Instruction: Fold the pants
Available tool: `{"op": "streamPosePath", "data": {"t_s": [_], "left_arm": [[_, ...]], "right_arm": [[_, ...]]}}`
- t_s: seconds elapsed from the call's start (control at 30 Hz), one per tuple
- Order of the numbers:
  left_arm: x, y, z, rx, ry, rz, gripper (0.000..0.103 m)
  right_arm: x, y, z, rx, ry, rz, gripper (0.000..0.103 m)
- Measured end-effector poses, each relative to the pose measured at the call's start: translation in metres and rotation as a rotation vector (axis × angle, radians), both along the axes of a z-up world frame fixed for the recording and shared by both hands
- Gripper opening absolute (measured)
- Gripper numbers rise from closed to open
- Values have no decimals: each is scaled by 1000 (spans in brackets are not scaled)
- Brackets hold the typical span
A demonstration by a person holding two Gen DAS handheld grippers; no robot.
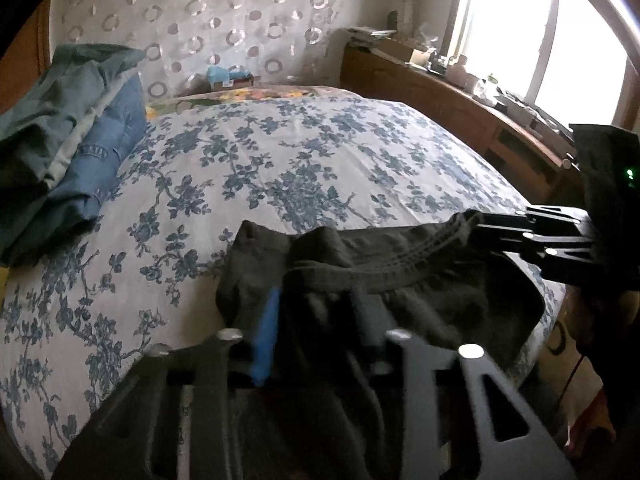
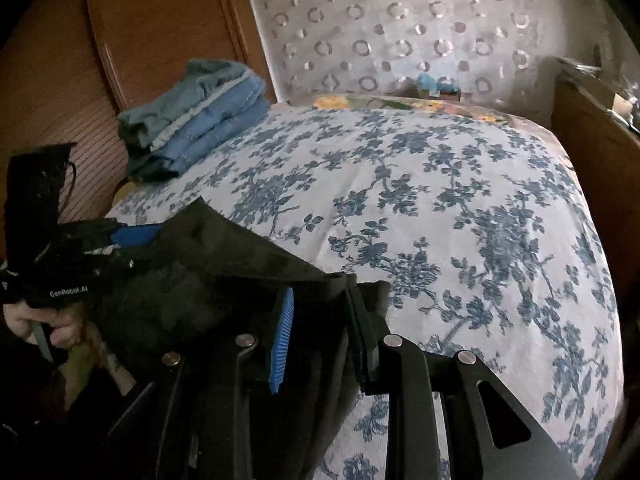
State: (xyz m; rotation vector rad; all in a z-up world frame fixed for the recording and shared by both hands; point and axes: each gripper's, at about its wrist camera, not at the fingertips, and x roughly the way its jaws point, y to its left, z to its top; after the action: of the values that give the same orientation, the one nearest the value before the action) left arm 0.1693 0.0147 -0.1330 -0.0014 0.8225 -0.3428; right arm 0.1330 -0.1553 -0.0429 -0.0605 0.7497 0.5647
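Both grippers pinch dark pants (image 1: 400, 280) over a floral bedspread (image 1: 280, 152).
Left gripper (image 1: 316, 336) and right gripper (image 2: 324, 336) each clamp waistband fabric; folded clothes (image 2: 200, 116) sit well apart.

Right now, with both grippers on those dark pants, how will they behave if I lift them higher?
Probably floppy: the dark pants already sag and bunch between the left gripper and the right gripper. Likely light, since two pinches carry them. The part hanging over the edge of the bed may swing or drag.
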Motion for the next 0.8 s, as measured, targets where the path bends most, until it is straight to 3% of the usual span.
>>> {"op": "streamPosePath", "data": {"t_s": [0.03,0.07,0.23,0.53,0.63,0.8], "left_arm": [[-1,0,1,6,-9,5,21],[-2,2,2,5,-18,9,15],[-13,9,26,-72,-120,24,11],[10,6,10,-18,-23,36,12],[10,6,6,-14,-4,39,16],[12,11,2,2,14,58,41]], "right_arm": [[3,1,-1,-2,3,4,14],[4,1,-1,1,-7,-2,11],[-4,-7,9,67,-74,-33,7],[9,5,-2,0,-30,-65,7],[9,8,-2,-5,-10,-68,7],[6,7,3,13,-17,-78,8]]}}
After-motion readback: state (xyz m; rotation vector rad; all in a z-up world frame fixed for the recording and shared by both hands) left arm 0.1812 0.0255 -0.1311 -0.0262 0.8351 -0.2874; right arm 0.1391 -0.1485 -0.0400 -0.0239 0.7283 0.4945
